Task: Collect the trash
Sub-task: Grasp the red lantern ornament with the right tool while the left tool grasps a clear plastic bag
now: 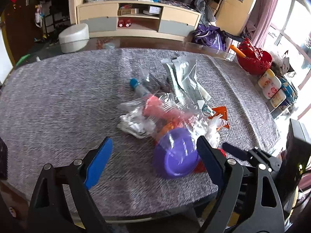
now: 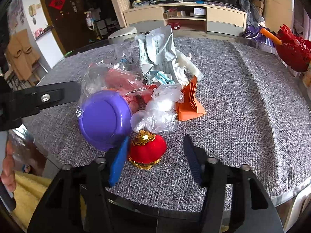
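A heap of trash lies mid-table on the grey cloth point(image 1: 58, 101): a clear plastic bag point(image 1: 155, 108) over something pink, grey sachets point(image 1: 182, 75), orange paper point(image 2: 189, 104), a crumpled white bag point(image 2: 161, 110) and a blue-capped tube point(image 1: 136, 85). At the heap's near side a purple bowl point(image 1: 175, 155) rests tilted. My left gripper point(image 1: 154, 138) is open around it, the right pad close and the left pad well apart. A small red and gold lantern ornament point(image 2: 147, 149) sits between the fingers of my right gripper point(image 2: 157, 136), which is open, with a gap at the right pad.
A red basket point(image 1: 254, 60) and small bottles point(image 1: 270, 85) stand at the table's right edge. The table's near rim runs just under both grippers. Behind it are a white stool point(image 1: 73, 36) and a low cabinet point(image 1: 136, 21). A hand point(image 2: 7, 170) shows at lower left.
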`<action>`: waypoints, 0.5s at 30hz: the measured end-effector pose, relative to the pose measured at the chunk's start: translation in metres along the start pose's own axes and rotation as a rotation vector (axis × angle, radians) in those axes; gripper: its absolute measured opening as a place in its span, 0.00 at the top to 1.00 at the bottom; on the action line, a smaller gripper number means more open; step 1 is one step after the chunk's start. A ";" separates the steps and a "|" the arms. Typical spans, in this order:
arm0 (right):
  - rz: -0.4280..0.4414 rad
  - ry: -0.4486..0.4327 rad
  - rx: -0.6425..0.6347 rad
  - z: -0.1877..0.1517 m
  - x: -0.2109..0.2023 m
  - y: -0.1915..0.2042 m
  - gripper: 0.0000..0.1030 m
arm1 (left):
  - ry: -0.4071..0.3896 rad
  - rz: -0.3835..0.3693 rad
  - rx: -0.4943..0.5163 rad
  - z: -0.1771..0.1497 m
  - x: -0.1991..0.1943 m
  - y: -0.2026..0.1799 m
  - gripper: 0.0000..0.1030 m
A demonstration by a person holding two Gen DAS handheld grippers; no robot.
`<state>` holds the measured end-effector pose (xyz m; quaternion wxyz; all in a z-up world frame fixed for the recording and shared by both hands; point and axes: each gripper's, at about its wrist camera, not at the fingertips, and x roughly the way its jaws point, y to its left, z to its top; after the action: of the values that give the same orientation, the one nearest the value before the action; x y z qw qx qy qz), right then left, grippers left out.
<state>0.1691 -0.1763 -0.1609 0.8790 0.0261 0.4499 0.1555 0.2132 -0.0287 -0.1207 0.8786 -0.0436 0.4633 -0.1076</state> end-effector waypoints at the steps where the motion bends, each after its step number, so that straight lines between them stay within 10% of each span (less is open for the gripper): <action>1: 0.009 -0.002 0.001 0.001 -0.001 -0.001 0.56 | 0.005 -0.002 -0.002 0.003 0.004 -0.001 0.23; 15: 0.041 -0.002 0.005 0.006 0.000 -0.003 0.63 | 0.030 -0.047 0.008 0.021 0.031 -0.012 0.57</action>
<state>0.1754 -0.1788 -0.1581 0.8760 0.0377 0.4488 0.1725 0.2459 -0.0478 -0.1317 0.8689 -0.0491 0.4749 -0.1307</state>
